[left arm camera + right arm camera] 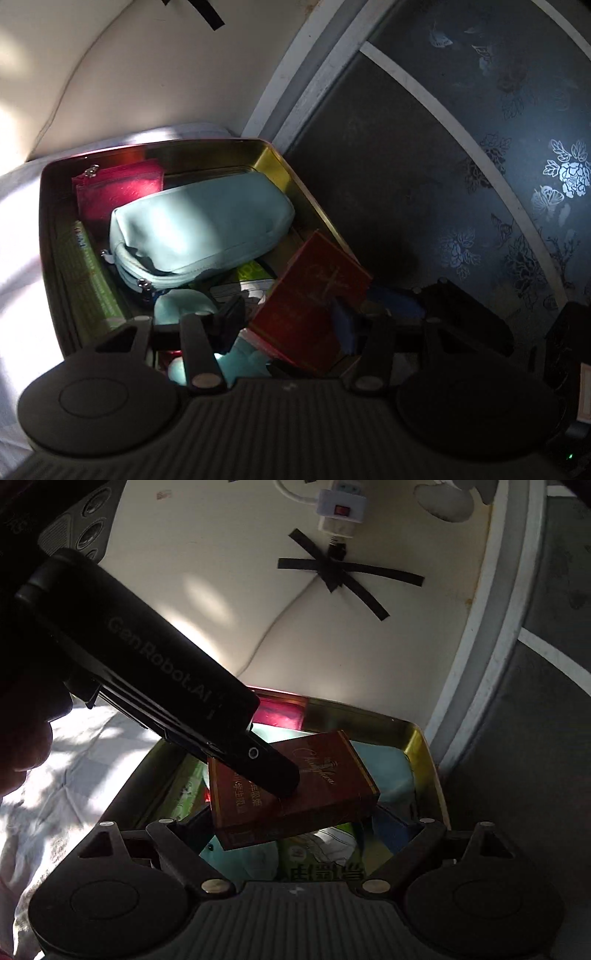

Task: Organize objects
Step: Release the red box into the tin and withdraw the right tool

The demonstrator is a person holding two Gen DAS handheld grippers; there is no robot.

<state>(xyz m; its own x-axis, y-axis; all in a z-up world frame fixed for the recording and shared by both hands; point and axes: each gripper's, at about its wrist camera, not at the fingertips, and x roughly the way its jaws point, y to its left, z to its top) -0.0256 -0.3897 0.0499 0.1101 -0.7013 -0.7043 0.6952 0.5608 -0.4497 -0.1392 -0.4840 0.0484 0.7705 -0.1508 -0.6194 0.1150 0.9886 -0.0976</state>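
In the left wrist view, a gold-lined tin [280, 162] is seen on a white sheet [22, 229], just beside a dark floral panel [480, 184]. Inside it lie a teal pouch [199, 229], a pink purse [118, 188] toward the far corner and a green packet [85, 273] along the left wall. A red box [314, 295] is held tilted over the tin's near right part, gripped between the fingers of the left tool [288, 317]. In the right wrist view, the same red box [295, 794] is seen above the tin [424, 746], with the left tool's finger [266, 771] pressed on its top face. The right tool [295, 834] is spread wide, with the box between its fingers; whether they touch it cannot be told. A power strip [341, 509] and crossed black tape [347, 576] are seen on the cream wall [203, 554].
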